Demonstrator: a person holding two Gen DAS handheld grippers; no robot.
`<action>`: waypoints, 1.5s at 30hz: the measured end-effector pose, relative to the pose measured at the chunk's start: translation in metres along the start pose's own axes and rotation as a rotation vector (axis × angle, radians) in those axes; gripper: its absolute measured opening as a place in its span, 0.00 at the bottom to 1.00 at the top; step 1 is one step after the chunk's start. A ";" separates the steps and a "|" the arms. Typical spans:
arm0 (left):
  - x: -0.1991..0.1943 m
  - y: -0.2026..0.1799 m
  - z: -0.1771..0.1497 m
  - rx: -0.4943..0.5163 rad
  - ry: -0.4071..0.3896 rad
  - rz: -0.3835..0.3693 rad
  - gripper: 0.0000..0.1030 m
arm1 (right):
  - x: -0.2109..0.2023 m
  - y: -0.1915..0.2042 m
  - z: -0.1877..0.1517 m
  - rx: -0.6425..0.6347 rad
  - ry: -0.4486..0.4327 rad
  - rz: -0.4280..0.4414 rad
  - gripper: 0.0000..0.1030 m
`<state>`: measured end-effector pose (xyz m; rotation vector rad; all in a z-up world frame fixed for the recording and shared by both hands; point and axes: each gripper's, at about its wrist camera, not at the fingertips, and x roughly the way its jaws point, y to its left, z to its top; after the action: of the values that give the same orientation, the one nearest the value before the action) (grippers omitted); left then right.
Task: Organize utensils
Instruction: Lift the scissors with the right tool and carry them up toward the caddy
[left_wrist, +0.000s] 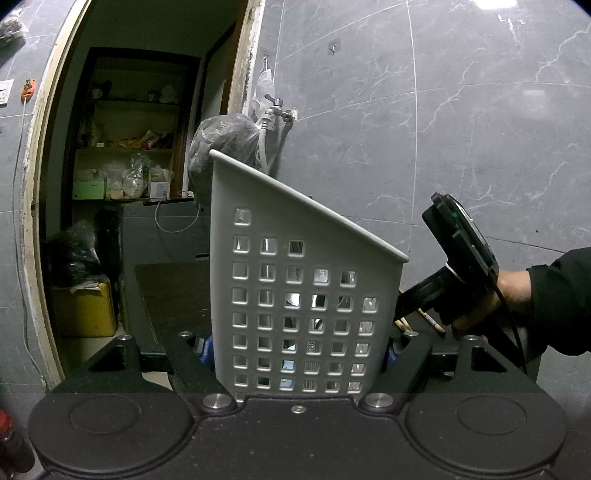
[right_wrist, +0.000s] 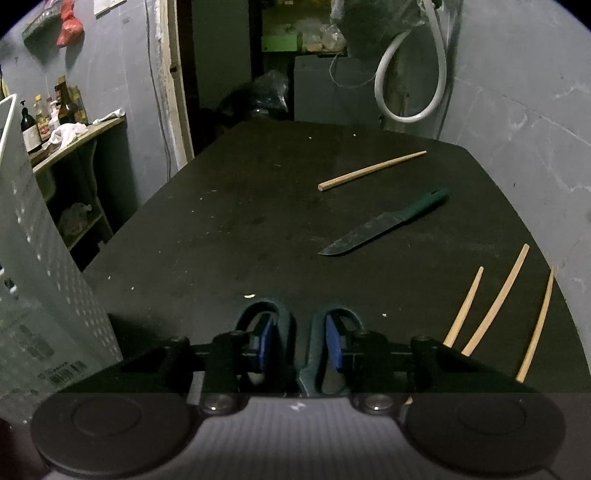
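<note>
**Utensils mostly still loose**

Scissors (right_wrist: 303, 347) between right gripper (right_wrist: 300, 341) pads, grip unclear. Knife (right_wrist: 384, 223) and four chopsticks (right_wrist: 371, 170) loose on surface (right_wrist: 240, 221). White caddy (left_wrist: 306, 280) clamped in left gripper (left_wrist: 295, 354), some contents visible.

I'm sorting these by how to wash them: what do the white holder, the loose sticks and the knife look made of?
Holder: apparently moulded plastic, matte white, with punched square holes. Chopsticks: probably bamboo or wood, pale tan, unvarnished-looking. Knife: dull, stained metal blade; dark green handle, likely plastic.
</note>
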<state>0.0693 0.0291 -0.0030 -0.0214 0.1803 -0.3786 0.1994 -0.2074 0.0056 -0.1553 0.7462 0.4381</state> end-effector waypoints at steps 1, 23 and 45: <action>0.000 0.000 0.000 0.000 0.000 0.000 0.75 | 0.000 -0.001 0.001 0.010 0.003 0.007 0.32; 0.001 -0.001 0.000 0.001 -0.001 -0.001 0.75 | -0.079 -0.013 -0.022 0.142 -0.433 0.097 0.32; 0.001 -0.003 0.000 0.001 -0.001 -0.001 0.75 | -0.136 0.011 -0.093 0.121 -0.917 0.023 0.33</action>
<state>0.0694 0.0263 -0.0026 -0.0202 0.1794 -0.3801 0.0482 -0.2688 0.0313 0.1682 -0.1291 0.4280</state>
